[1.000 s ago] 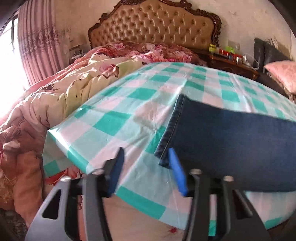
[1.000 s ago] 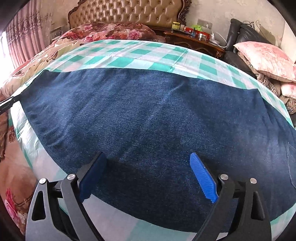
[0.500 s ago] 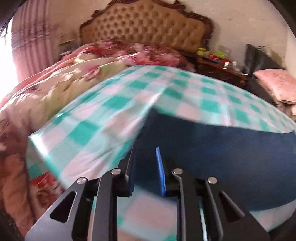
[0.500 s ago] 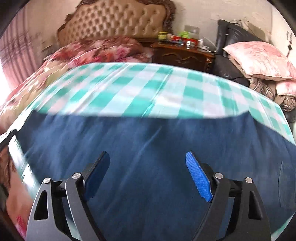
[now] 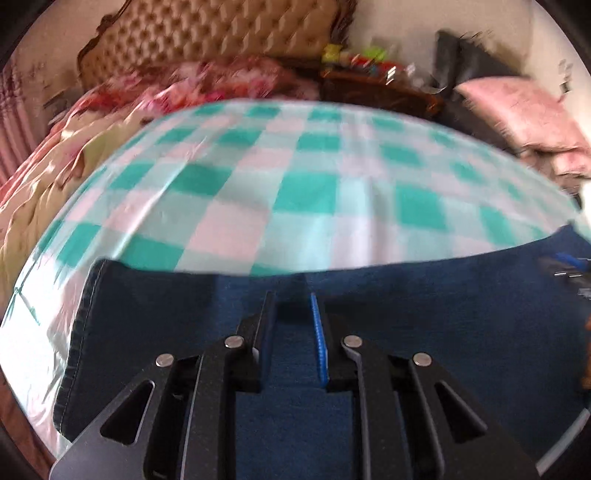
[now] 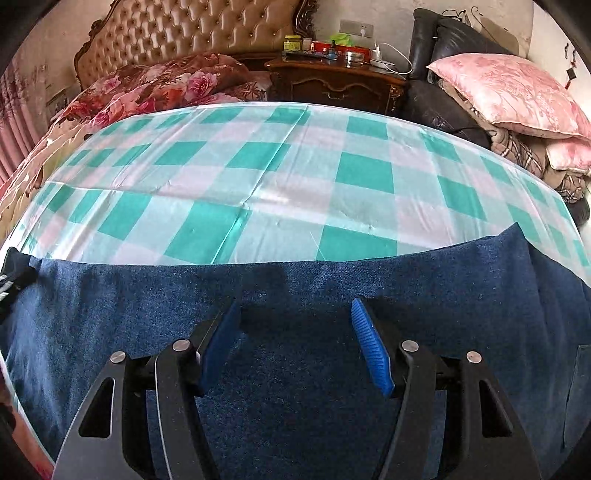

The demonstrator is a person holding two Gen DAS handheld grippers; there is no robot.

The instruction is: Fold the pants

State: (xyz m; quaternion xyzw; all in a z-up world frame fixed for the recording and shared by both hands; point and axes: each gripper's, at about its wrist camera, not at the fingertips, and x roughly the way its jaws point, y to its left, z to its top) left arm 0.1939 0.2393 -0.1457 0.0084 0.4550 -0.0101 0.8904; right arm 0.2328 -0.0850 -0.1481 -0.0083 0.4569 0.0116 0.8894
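Dark blue denim pants (image 5: 155, 332) lie flat on the green-and-white checked cloth (image 5: 258, 206); their hemmed leg end is at the left in the left wrist view. They fill the lower half of the right wrist view (image 6: 295, 280). My left gripper (image 5: 291, 306) sits low over the denim with its jaws narrowed to a small gap; whether cloth is pinched there is unclear. My right gripper (image 6: 295, 314) hovers over the pants with its jaws wide apart and nothing between them. The left gripper's edge shows at the far left of the right wrist view (image 6: 11, 280).
A tufted headboard (image 6: 192, 33) and floral quilt (image 6: 159, 88) lie beyond the cloth. A dark wooden nightstand (image 6: 332, 81) with bottles stands behind. Pink pillows (image 6: 509, 92) are stacked at the right. The left wrist view is motion-blurred.
My left gripper's jaws narrowed and it moved right from the leg hem onto the pants. My right gripper pulled back toward the near edge of the pants, staying open.
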